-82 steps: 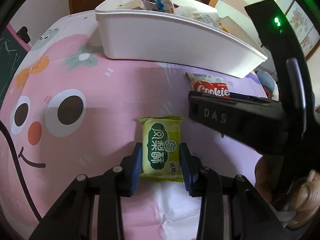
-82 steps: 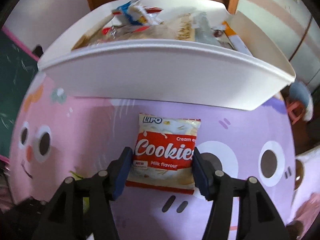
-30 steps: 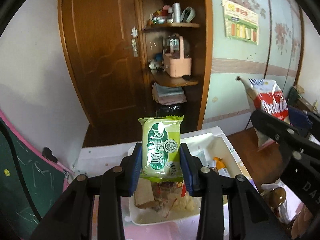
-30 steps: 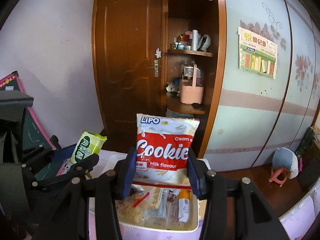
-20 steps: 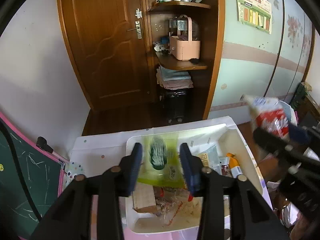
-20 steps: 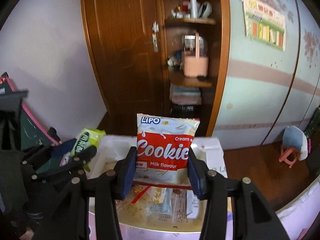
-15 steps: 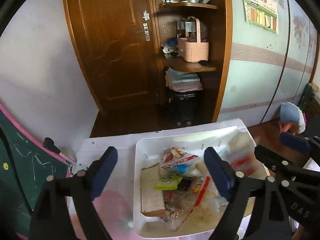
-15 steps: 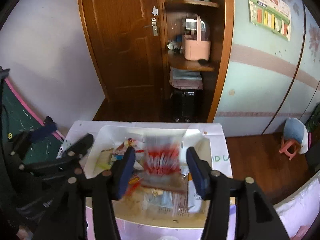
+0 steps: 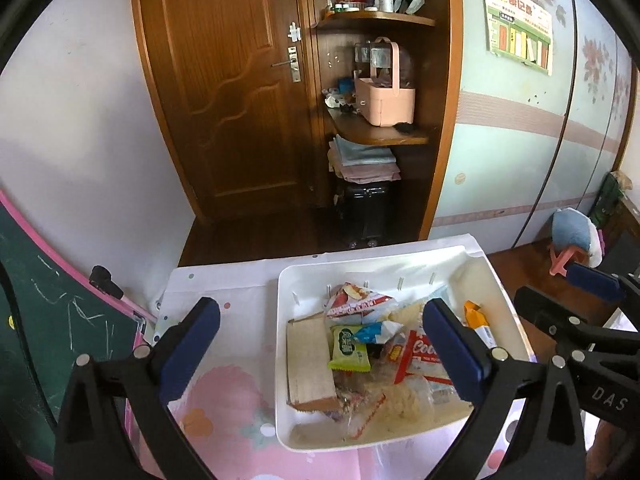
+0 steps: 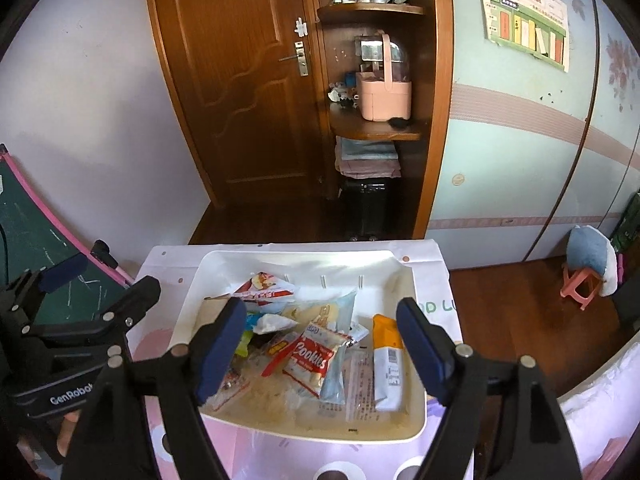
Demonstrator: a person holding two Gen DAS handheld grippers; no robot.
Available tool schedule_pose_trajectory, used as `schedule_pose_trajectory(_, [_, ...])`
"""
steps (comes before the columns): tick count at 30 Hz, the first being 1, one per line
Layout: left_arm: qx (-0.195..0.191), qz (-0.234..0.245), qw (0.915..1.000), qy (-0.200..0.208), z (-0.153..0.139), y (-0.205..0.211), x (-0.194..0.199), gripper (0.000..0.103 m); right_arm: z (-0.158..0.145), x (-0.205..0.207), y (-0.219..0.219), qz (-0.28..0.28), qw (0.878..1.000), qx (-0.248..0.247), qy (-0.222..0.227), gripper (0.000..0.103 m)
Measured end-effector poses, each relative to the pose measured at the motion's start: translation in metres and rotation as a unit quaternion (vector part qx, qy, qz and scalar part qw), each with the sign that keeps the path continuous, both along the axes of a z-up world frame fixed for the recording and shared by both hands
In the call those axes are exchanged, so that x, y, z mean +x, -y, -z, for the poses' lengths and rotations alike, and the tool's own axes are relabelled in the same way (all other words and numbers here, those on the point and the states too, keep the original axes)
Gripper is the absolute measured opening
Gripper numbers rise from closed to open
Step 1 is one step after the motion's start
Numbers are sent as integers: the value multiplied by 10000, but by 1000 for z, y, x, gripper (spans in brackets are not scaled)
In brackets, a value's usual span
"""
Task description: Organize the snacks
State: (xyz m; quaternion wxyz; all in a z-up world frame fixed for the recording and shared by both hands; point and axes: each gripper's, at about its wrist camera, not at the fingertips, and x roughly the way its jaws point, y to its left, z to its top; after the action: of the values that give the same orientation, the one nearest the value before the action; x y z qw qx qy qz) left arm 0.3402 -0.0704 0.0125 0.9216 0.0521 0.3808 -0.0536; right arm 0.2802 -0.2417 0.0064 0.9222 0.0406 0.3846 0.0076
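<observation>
a white bin (image 9: 400,266) holds a green packet (image 9: 349,349) and red-and-white cookie bag (image 10: 313,356) on pink cartoon cloth (image 9: 224,396).

Red-and-white cookie packet (image 9: 425,354) half hidden behind the blue pad in the left view. Green chalkboard (image 9: 44,332) cut off at the edge. Wall poster (image 10: 526,14) print too tiny to read.

Right wrist view: the right gripper (image 10: 322,344), its jaws opening with nothing between them, hangs above a white bin (image 10: 224,264) of mixed snacks on a pink printed tablecloth (image 10: 256,456). A red Cookies packet (image 10: 312,358) lies among them beside an orange-and-white packet (image 10: 387,364). The left gripper (image 10: 102,280) shows at the left edge.
</observation>
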Motion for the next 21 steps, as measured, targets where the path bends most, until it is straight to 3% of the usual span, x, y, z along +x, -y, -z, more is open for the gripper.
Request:
schedule_pose_trajectory(6, [-21, 53, 10000, 77, -18, -5, -35, 101, -13, -29, -5, -20, 10000, -45, 48, 78])
schedule_pose_trajectory(21, [-66, 160, 9998, 32, -50, -30, -164, 103, -27, -139, -32, -224, 9995, 146, 182, 78])
